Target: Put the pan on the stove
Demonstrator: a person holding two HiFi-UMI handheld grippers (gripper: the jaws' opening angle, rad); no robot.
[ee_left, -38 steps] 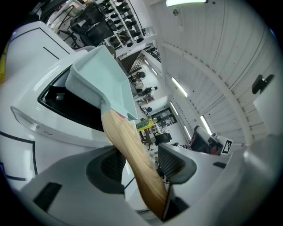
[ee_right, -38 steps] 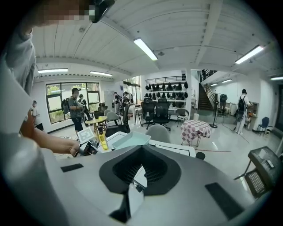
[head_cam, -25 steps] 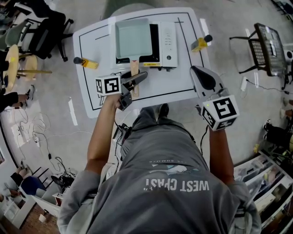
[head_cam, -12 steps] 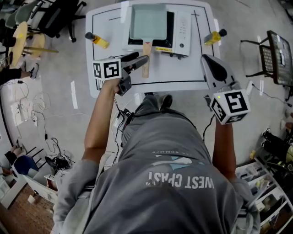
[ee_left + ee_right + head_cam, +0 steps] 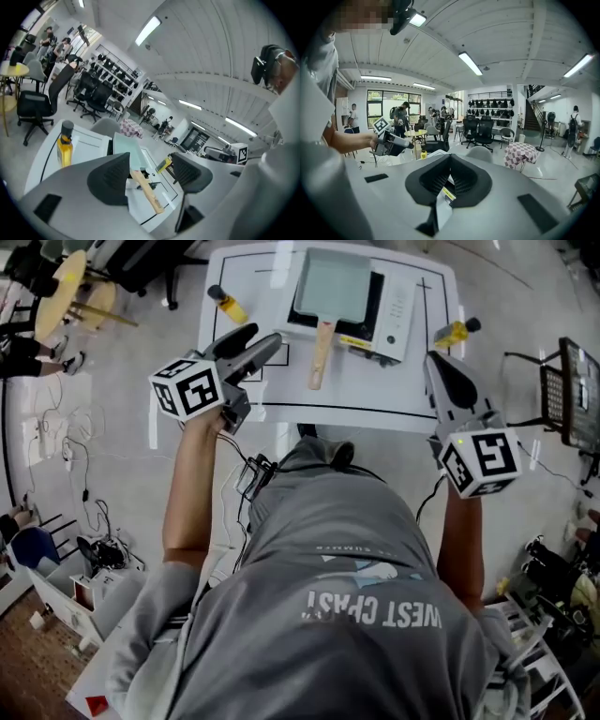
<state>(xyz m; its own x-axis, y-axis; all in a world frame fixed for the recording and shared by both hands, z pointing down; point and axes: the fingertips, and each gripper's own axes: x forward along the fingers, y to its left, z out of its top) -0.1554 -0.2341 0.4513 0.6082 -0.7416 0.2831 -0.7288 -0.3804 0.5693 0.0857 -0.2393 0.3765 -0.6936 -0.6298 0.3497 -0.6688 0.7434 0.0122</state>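
A square pale-green pan (image 5: 333, 285) sits on the black-and-white stove (image 5: 398, 315) at the back of the white table (image 5: 375, 390). Its wooden handle (image 5: 319, 357) points toward me. My left gripper (image 5: 261, 338) hovers left of the handle, apart from it, open and holding nothing. In the left gripper view the pan (image 5: 123, 145) and handle (image 5: 147, 192) show far off between the spread jaws of that gripper (image 5: 151, 161). My right gripper (image 5: 433, 360) is shut and hangs at the table's right front. In its own view the right gripper (image 5: 450, 159) grips nothing.
Two yellow bottles stand on the table, one at the back left (image 5: 228, 306) and one at the right (image 5: 455, 331). Black lines mark the tabletop. Office chairs and a small round table (image 5: 70, 282) stand to the left, and cables (image 5: 56, 427) lie on the floor.
My left gripper has drawn back from the pan handle and swung left and up. The pan stays on the stove. The right gripper has barely moved.
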